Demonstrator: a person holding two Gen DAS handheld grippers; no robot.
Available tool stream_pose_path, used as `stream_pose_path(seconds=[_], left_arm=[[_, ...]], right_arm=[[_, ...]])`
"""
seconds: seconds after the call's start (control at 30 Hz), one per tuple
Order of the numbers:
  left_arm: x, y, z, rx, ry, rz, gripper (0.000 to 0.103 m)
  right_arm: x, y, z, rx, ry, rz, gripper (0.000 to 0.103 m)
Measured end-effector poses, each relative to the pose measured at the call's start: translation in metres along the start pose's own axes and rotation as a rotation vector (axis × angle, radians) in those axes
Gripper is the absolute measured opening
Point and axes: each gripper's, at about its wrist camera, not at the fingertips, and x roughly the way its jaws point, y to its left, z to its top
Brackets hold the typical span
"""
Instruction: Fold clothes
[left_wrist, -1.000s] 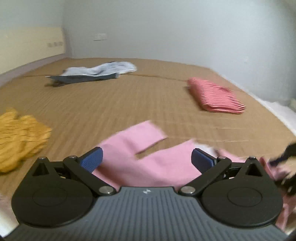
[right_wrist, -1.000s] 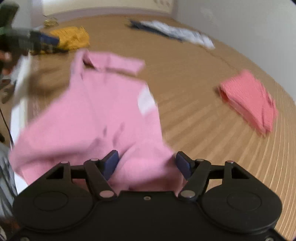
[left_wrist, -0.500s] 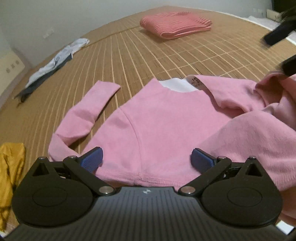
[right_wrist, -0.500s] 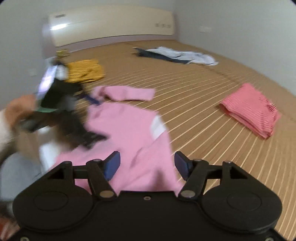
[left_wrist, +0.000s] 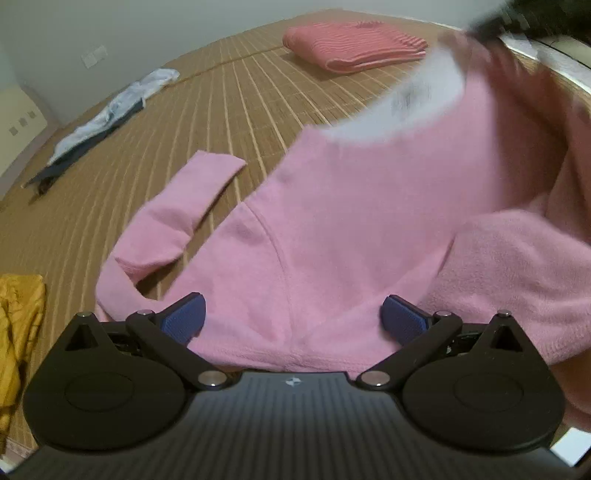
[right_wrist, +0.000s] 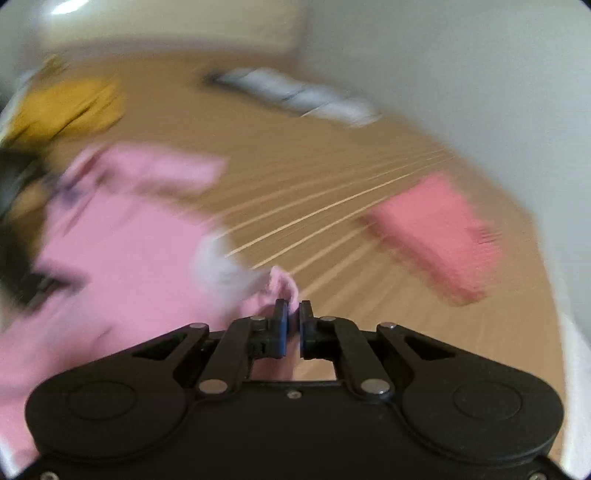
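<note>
Soft, light pink top (left_wrist: 351, 229): grip it by the edges.
Your right hand-held gripper (right_wrist: 291, 326) has just been closing and pinches its fabric; your left hand-held gripper (left_wrist: 293, 319) sits spread over the hem.

Before you, the pink fleece sweatshirt (left_wrist: 332, 229) lies on the brown slatted bamboo mat (left_wrist: 207, 122), one sleeve stretched out to its left. Beyond it to the right, well apart, the folded coral striped garment (left_wrist: 354, 46) rests on the mat. Far left behind, the crumpled pale blue and navy clothing (left_wrist: 107, 118) lies near the wall. The mustard yellow garment (left_wrist: 18, 325) sits at your near left.
</note>
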Motion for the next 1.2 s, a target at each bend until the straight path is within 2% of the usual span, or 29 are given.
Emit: stream_pose_path(seconds=[0.03, 0.07, 0.13, 0.23, 0.3, 0.33, 0.37, 0.4, 0.43, 0.47, 0.5, 0.53, 0.57, 0.6, 0.63, 0.67, 0.7, 0.77, 1.0, 1.1, 1.2], left_arm=[[0.001, 0.001, 0.0, -0.001, 0.002, 0.01, 0.103], [0.001, 0.003, -0.001, -0.002, 0.003, 0.018, 0.103], [0.002, 0.007, 0.0, -0.025, -0.004, 0.034, 0.103], [0.004, 0.012, 0.002, -0.049, -0.007, 0.045, 0.103], [0.003, 0.012, 0.004, -0.043, -0.01, 0.056, 0.103], [0.003, 0.012, 0.005, -0.039, -0.011, 0.063, 0.103], [0.004, 0.01, 0.006, -0.034, -0.01, 0.064, 0.103], [0.004, 0.009, 0.007, -0.028, -0.009, 0.065, 0.103], [0.005, 0.007, 0.008, -0.023, -0.007, 0.066, 0.103], [0.005, 0.006, 0.008, -0.017, -0.008, 0.065, 0.103], [0.006, 0.005, 0.008, -0.012, -0.009, 0.063, 0.103], [0.005, 0.003, 0.009, -0.007, -0.012, 0.063, 0.103], [0.005, 0.003, 0.008, -0.011, -0.011, 0.06, 0.103], [0.005, 0.004, 0.008, -0.017, -0.01, 0.056, 0.103], [0.005, 0.004, 0.008, -0.022, -0.008, 0.053, 0.103], [0.006, 0.004, 0.007, -0.026, -0.006, 0.049, 0.103], [0.006, 0.005, 0.007, -0.029, -0.003, 0.045, 0.103], [0.007, 0.008, 0.005, -0.039, 0.004, 0.04, 0.103], [0.016, 0.016, 0.003, -0.071, 0.036, 0.091, 0.103], [0.015, 0.021, 0.002, -0.121, 0.032, 0.06, 0.103], [0.008, 0.02, 0.003, -0.113, 0.004, 0.062, 0.103]], right_arm=[[-0.001, -0.014, 0.004, 0.03, -0.024, -0.016, 0.006], [0.001, -0.026, 0.007, 0.052, -0.047, -0.051, 0.001], [0.018, -0.045, 0.012, 0.067, -0.053, -0.187, 0.001], [0.032, -0.069, 0.004, 0.179, -0.02, -0.093, 0.003], [0.028, -0.071, -0.006, 0.221, -0.024, 0.012, 0.015], [0.018, -0.061, -0.013, 0.224, -0.029, 0.071, 0.022], [0.008, -0.051, -0.019, 0.224, -0.033, 0.126, 0.036], [-0.003, -0.039, -0.025, 0.208, -0.034, 0.16, 0.044], [-0.014, -0.023, -0.033, 0.181, -0.029, 0.196, 0.048], [-0.022, -0.007, -0.039, 0.149, -0.011, 0.217, 0.06], [-0.029, 0.009, -0.045, 0.118, 0.006, 0.232, 0.077], [-0.031, 0.023, -0.049, 0.095, 0.013, 0.22, 0.083], [-0.032, 0.037, -0.053, 0.073, 0.02, 0.208, 0.083], [-0.033, 0.051, -0.057, 0.048, 0.03, 0.194, 0.077], [-0.028, 0.06, -0.06, 0.013, 0.051, 0.166, 0.066], [-0.023, 0.06, -0.064, -0.011, 0.068, 0.154, 0.023], [-0.021, 0.056, -0.066, -0.012, 0.086, 0.171, 0.006], [-0.033, 0.046, -0.07, -0.012, 0.091, 0.169, 0.006], [-0.101, 0.0, -0.087, 0.122, 0.079, -0.036, 0.006], [-0.109, -0.011, -0.107, 0.179, 0.145, -0.051, 0.007], [-0.112, -0.017, -0.122, 0.2, 0.181, -0.073, 0.01]])
